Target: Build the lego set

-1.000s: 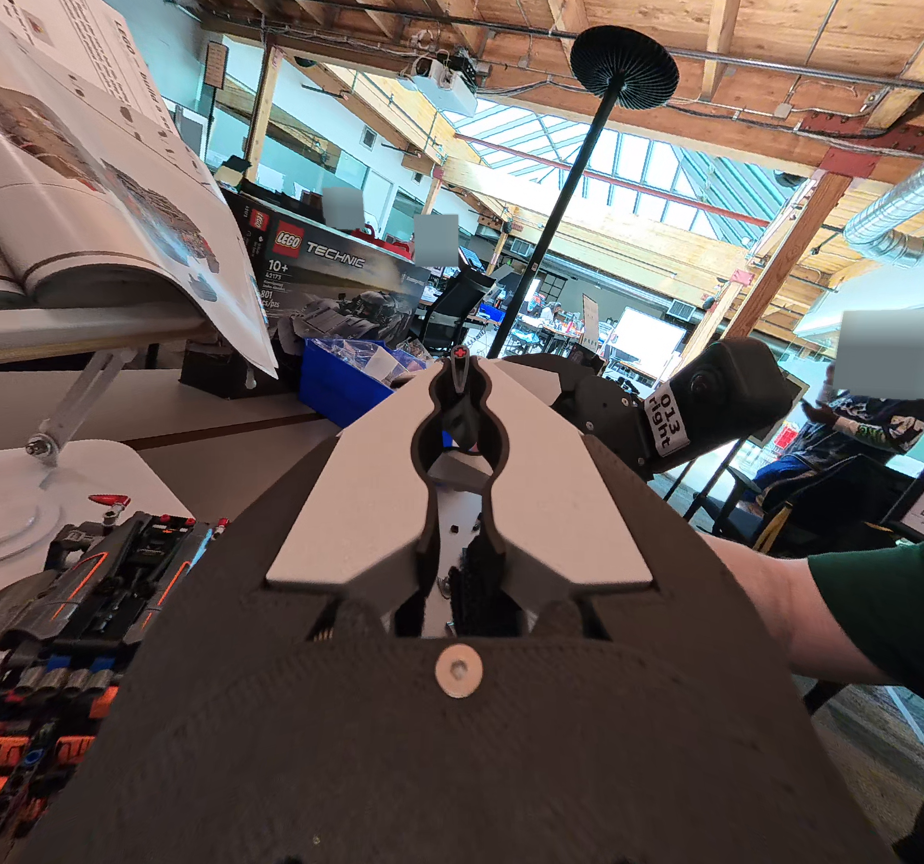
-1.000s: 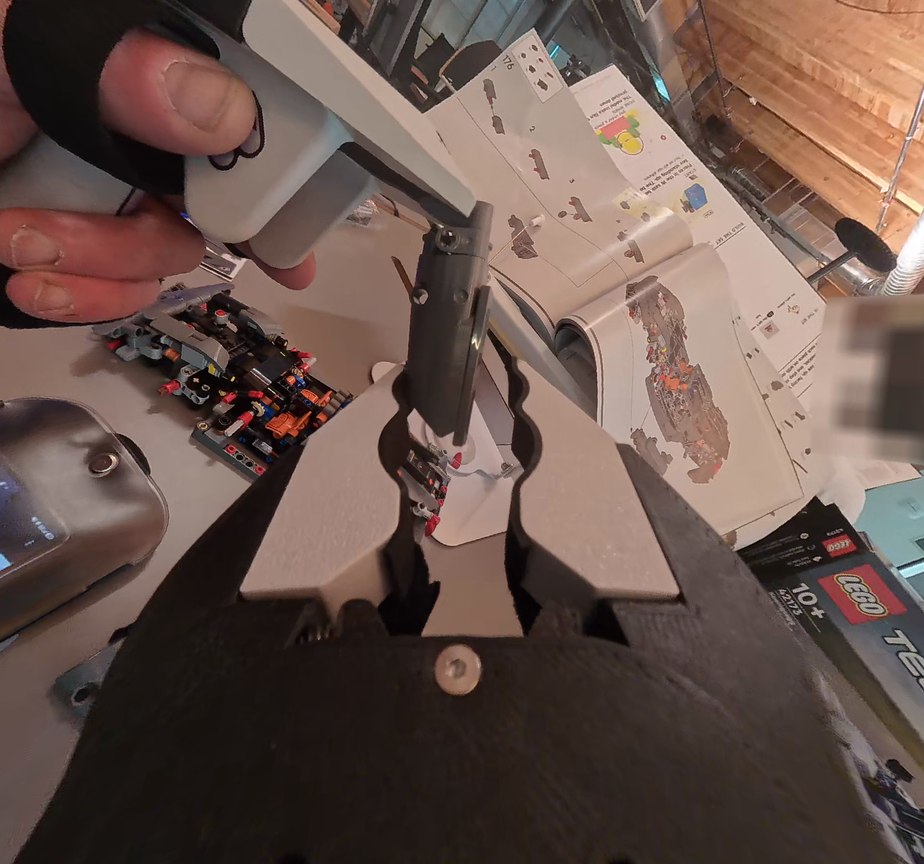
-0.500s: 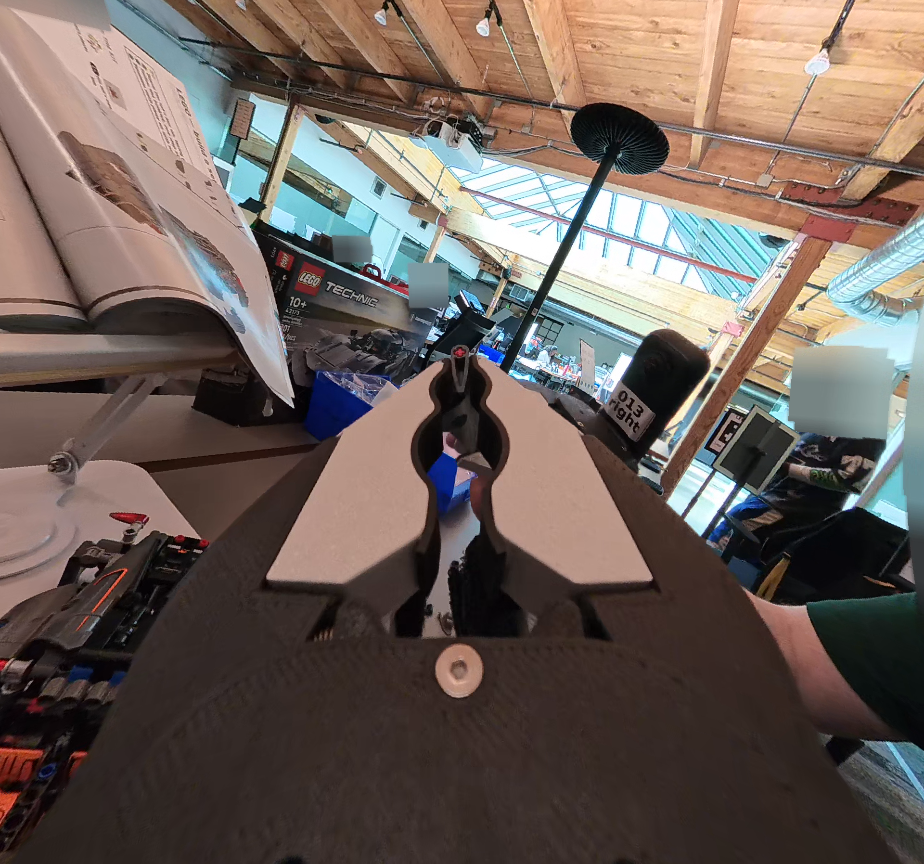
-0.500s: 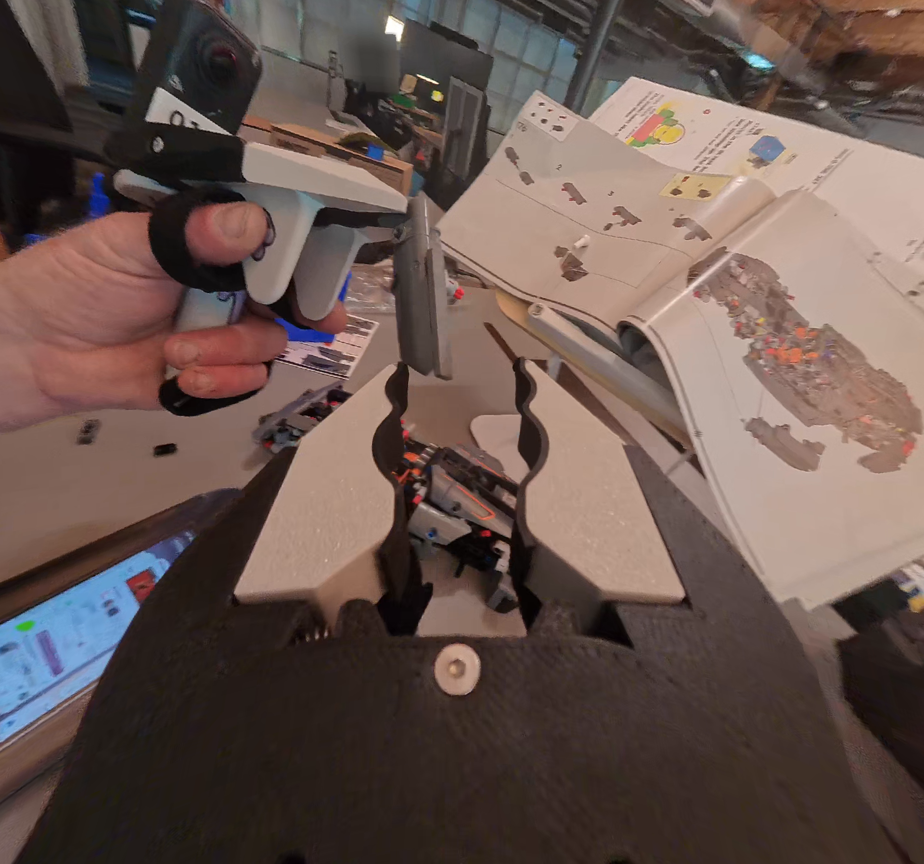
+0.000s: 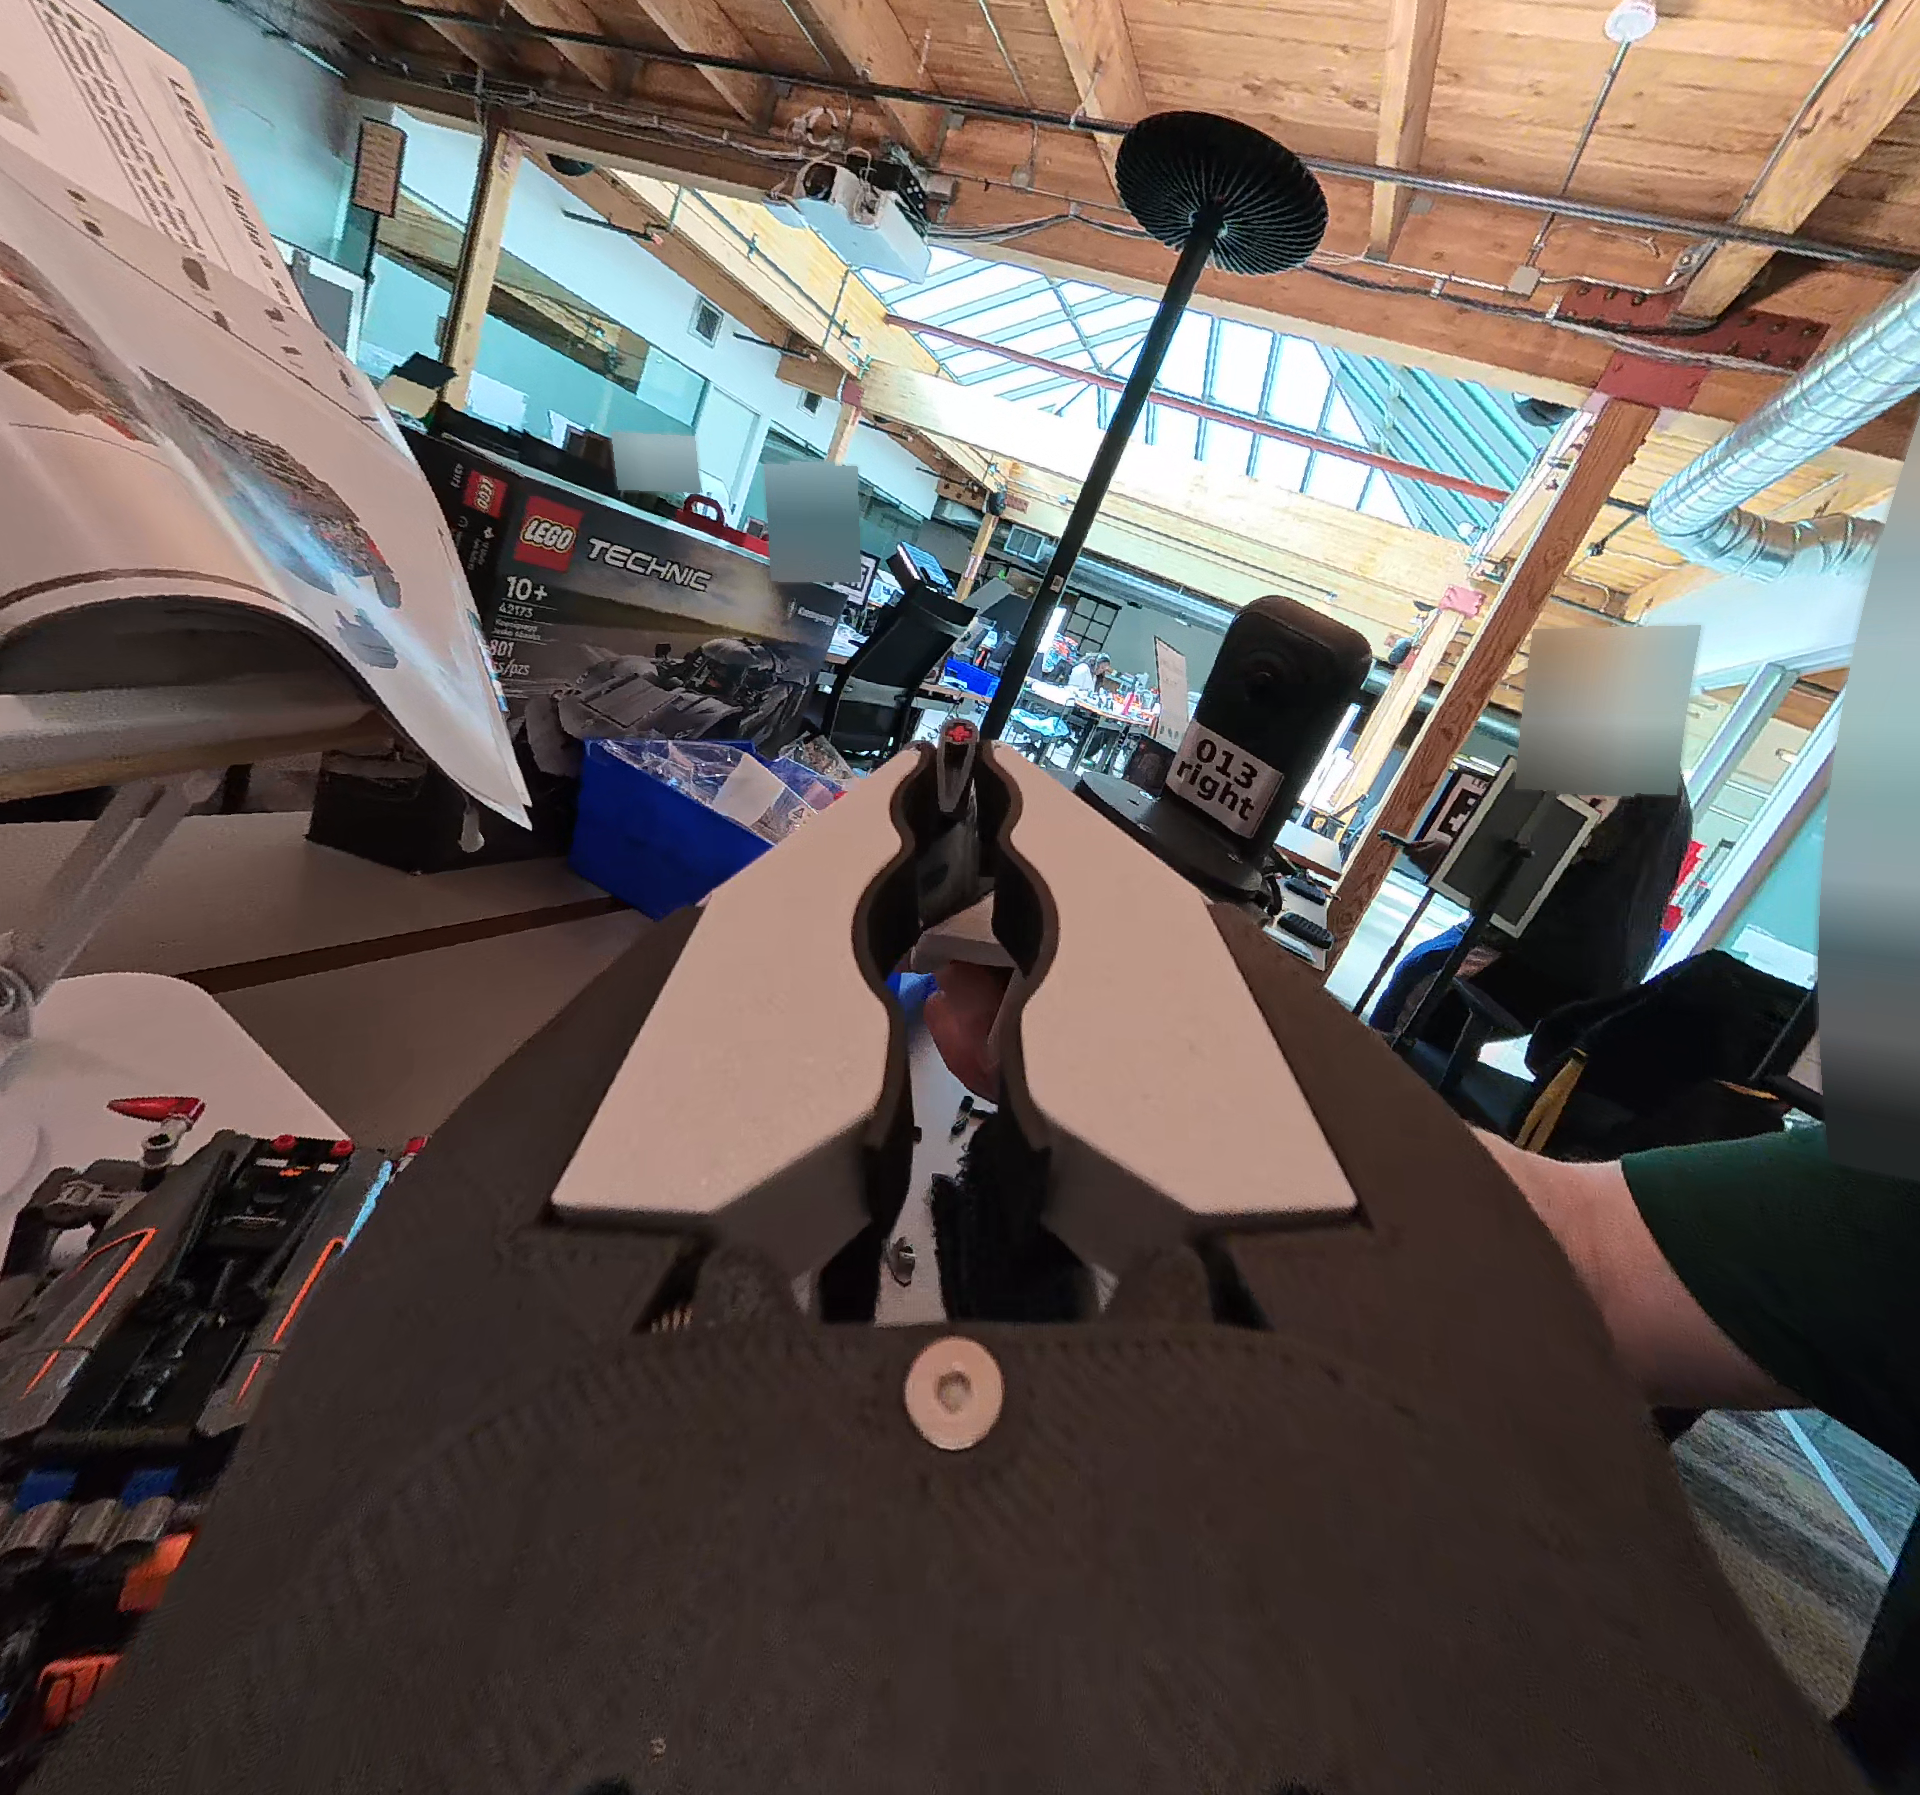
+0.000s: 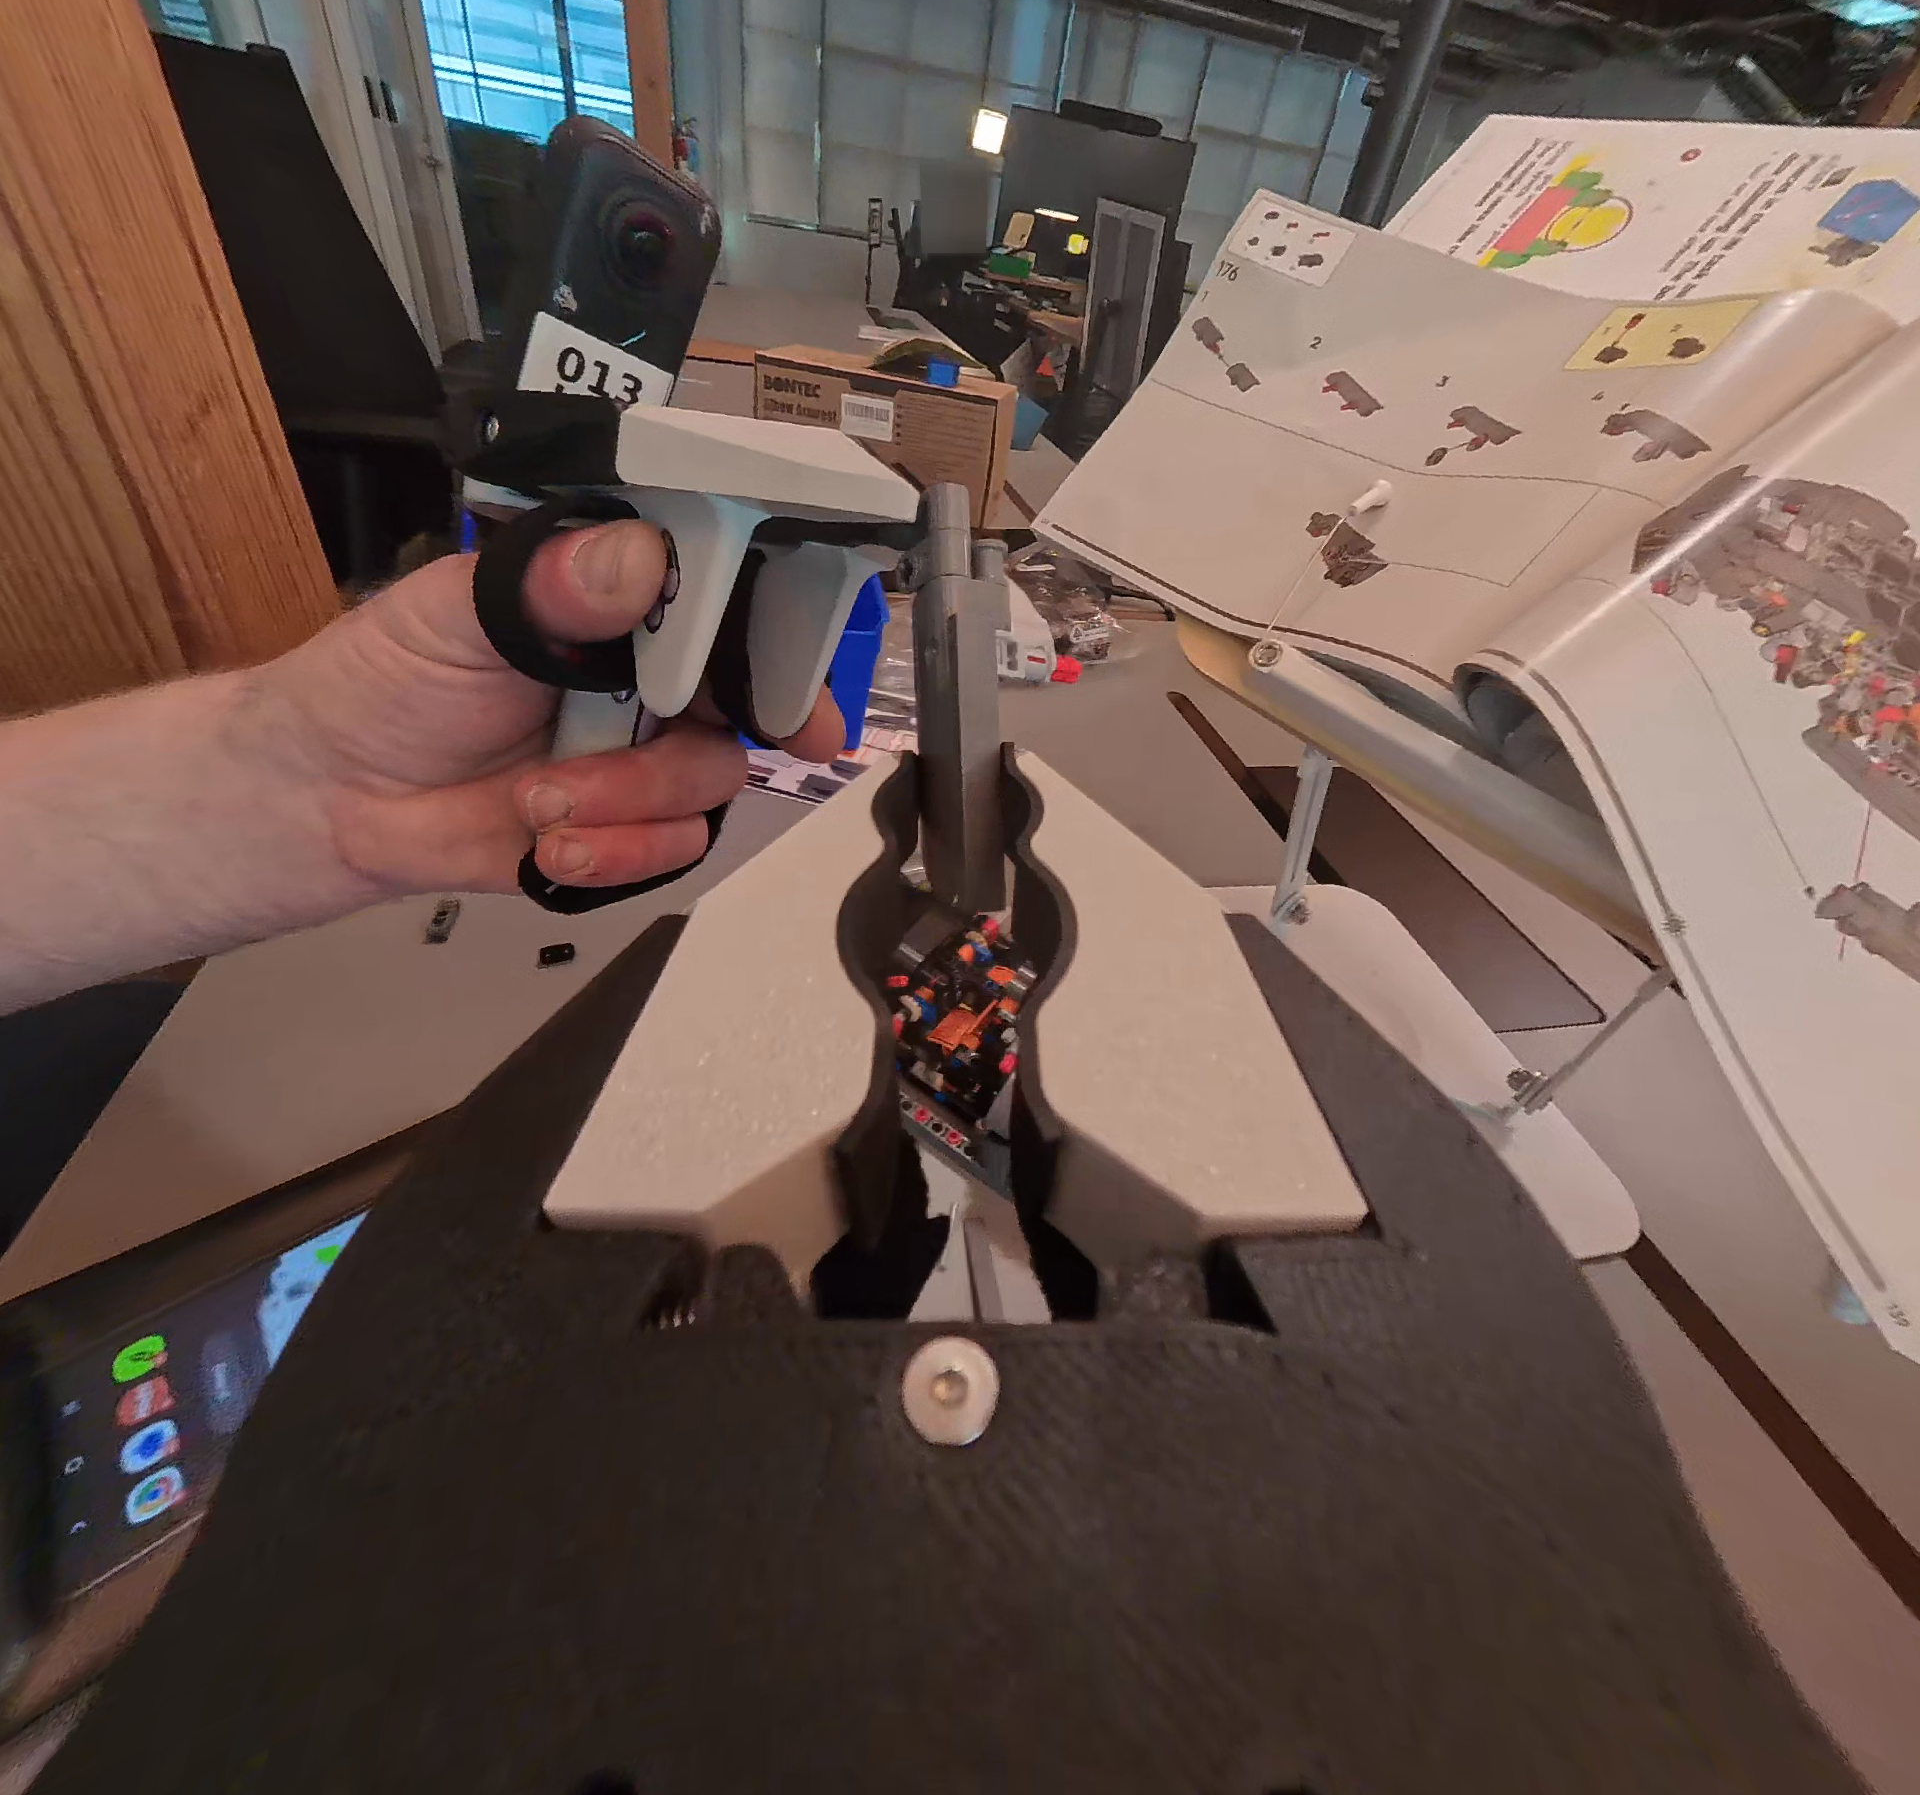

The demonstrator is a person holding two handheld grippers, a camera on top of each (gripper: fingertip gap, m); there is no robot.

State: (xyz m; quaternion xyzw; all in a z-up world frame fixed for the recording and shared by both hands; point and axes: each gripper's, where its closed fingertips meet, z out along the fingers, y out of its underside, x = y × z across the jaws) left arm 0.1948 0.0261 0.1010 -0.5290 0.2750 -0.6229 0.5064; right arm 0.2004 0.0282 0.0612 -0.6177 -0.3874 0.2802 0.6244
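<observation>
A flat dark grey lego panel [image 6: 951, 706] hangs upright between the two grippers. My left gripper [image 5: 958, 779] is shut on its top end, where a red axle tip [image 5: 958, 733] shows. In the right wrist view the left gripper [image 6: 935, 550] is held by a hand [image 6: 436, 737]. My right gripper [image 6: 956, 800] has its jaws closed on the panel's lower end. The partly built black and orange lego model [image 5: 156, 1278] lies on the table at lower left; it also shows through the right jaws [image 6: 961, 1007].
An open instruction booklet [image 6: 1558, 498] leans on a stand at the right. A lego box [image 5: 623, 582] and a blue parts bin [image 5: 665, 831] stand behind. A phone [image 6: 156, 1413] lies at lower left. Small loose parts [image 6: 556, 956] lie on the table. Across from one pair of fingers to the other is roughly 4 cm. Left tips and right tips are each some 30 cm from the phone [image 6: 156, 1413].
My right gripper has swung up to the hanging panel and its jaws have narrowed onto the lower end. The left gripper has kept its hold on the top.
</observation>
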